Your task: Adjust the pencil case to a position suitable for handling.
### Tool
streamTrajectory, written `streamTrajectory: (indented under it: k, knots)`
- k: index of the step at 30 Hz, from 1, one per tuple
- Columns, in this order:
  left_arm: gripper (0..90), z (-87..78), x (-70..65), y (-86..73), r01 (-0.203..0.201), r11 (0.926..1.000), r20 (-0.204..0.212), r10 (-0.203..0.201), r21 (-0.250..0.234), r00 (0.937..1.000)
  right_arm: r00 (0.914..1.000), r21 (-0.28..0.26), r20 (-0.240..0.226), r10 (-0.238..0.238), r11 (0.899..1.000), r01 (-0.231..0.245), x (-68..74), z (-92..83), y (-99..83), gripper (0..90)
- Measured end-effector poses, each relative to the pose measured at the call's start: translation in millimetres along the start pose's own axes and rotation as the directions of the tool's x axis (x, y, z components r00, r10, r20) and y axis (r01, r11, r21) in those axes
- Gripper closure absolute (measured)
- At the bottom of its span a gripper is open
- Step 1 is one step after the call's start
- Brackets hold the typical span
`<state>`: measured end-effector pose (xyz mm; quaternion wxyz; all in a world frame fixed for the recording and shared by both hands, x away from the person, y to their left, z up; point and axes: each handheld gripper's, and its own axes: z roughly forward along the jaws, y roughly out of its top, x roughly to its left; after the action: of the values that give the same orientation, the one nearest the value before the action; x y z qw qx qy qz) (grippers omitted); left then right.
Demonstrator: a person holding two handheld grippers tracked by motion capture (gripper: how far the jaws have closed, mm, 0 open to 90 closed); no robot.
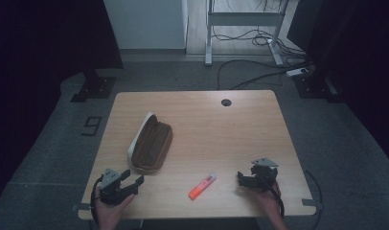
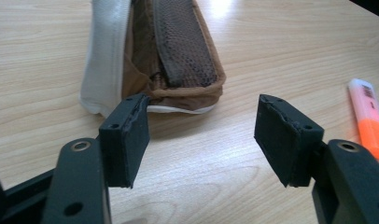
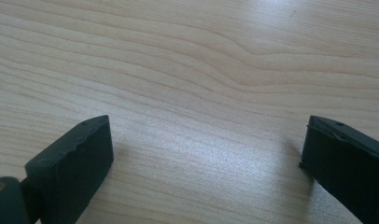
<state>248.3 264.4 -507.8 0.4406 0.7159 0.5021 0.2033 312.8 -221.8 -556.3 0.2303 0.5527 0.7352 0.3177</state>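
A brown pencil case point(image 1: 151, 143) with a white edge lies unzipped on the left half of the wooden table point(image 1: 221, 129). An orange highlighter point(image 1: 202, 186) with a pale cap lies near the front edge, between the two hands. My left gripper point(image 1: 132, 177) is at the front left corner, open, and holds nothing. In the left gripper view its jaws point(image 2: 204, 102) stand apart just short of the near end of the pencil case point(image 2: 178, 51), with the highlighter point(image 2: 369, 121) off to the right. My right gripper point(image 1: 240, 178) is at the front right, open over bare wood point(image 3: 208, 126).
A round cable hole point(image 1: 225, 102) sits near the table's far edge. Beyond the table on the floor are a white desk frame point(image 1: 243, 19), loose cables point(image 1: 250, 72) and dark stand bases point(image 1: 94, 88).
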Motion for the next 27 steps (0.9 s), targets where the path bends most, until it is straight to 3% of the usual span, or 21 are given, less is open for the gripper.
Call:
streamTrajectory:
  k: [5,15,27]
  knots:
    - [33.1,-2.3,5.8,0.5,0.032,0.9993,-0.026,-0.033,-0.019,0.9991,1.0,0.0,0.0,0.0,1.0,0.0,0.0,0.0,0.0,1.8]
    - [28.7,-4.6,16.0,4.7,0.058,0.9978,-0.053,-0.06,-0.033,0.9968,1.0,0.001,0.0,-0.002,1.0,0.002,-0.4,0.5,0.5,1.8]
    - [18.5,2.7,19.7,25.3,0.036,0.9987,-0.063,-0.038,-0.037,0.9973,1.0,0.001,0.0,-0.002,1.0,0.002,-0.6,0.9,1.0,1.8]
